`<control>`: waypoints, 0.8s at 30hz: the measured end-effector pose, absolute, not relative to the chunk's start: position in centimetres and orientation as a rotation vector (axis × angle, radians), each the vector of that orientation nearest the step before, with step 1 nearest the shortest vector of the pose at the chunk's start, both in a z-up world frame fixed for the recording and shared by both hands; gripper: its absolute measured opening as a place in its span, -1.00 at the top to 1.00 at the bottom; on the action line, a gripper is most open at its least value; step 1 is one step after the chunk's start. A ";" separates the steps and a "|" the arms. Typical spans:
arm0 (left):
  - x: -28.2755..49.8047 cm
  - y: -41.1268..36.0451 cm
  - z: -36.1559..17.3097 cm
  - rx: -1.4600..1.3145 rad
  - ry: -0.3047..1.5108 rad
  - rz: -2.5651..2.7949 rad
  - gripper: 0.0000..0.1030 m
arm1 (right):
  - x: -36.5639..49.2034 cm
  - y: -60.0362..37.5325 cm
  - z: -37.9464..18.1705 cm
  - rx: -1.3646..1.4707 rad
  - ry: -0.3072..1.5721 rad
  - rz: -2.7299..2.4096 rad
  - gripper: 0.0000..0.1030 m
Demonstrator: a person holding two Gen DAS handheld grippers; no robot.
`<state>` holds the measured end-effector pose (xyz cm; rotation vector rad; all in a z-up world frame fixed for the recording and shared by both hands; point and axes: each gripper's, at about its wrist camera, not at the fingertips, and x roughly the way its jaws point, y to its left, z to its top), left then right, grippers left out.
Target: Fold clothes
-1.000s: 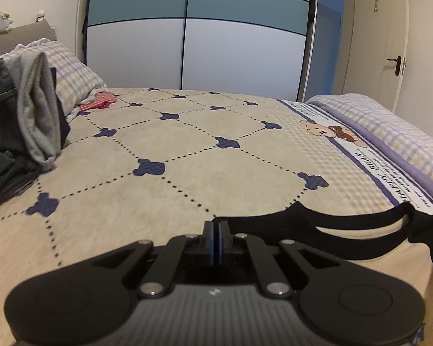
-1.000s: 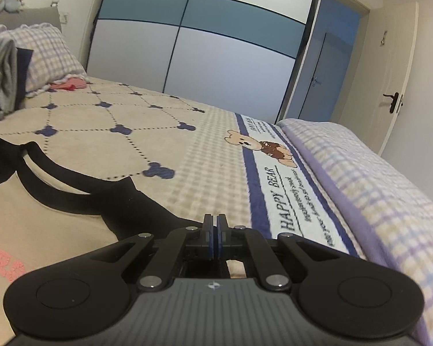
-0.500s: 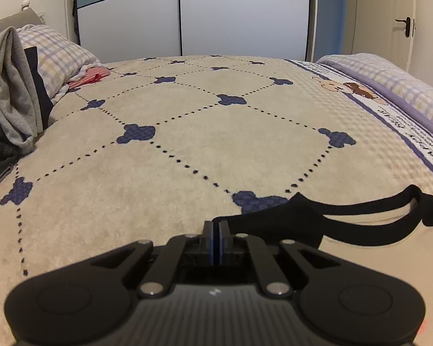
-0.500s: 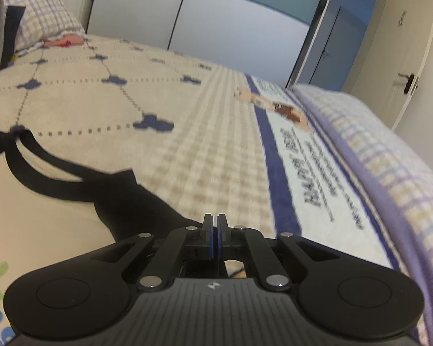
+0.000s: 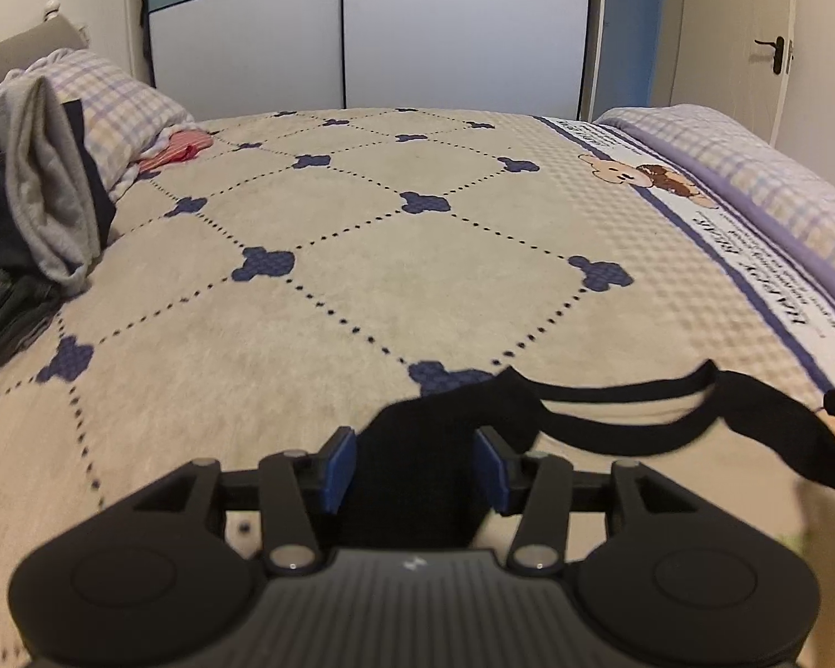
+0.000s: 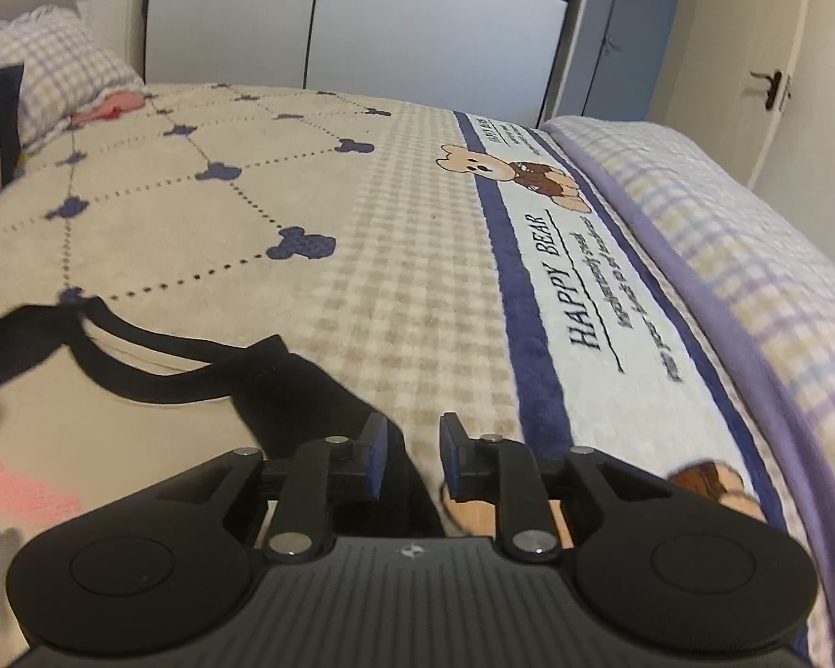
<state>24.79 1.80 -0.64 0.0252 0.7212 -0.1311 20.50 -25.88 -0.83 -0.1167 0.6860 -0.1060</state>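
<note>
Both tools hang spread over the shirt's (image 5: 601,434) black shoulders on the bed (image 5: 362,289). The left tool (image 5: 416,470) straddles one shoulder and the right tool (image 6: 412,465) the other, apparently to keep the neckline square.

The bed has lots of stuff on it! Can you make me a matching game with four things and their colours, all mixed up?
Things:
1. cartoon bear
2. shirt collar
3. pillow
4. hanging sweater

Colours:
A. grey
B. black
C. brown and tan
D. purple and yellow checks

Pairs: 1-C, 2-B, 3-D, 4-A
</note>
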 end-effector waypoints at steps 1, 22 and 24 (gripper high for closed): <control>24.2 1.9 -0.4 0.017 0.725 -0.132 -0.01 | 19.9 -26.0 -0.5 -0.101 0.685 -0.104 0.52; 11.2 4.4 0.7 -0.075 0.784 -0.119 -0.08 | 6.8 -26.0 2.3 -0.007 0.650 -0.116 0.39; 10.2 4.7 0.6 -0.085 0.790 -0.124 -0.08 | 5.9 -26.0 2.2 0.000 0.648 -0.117 0.38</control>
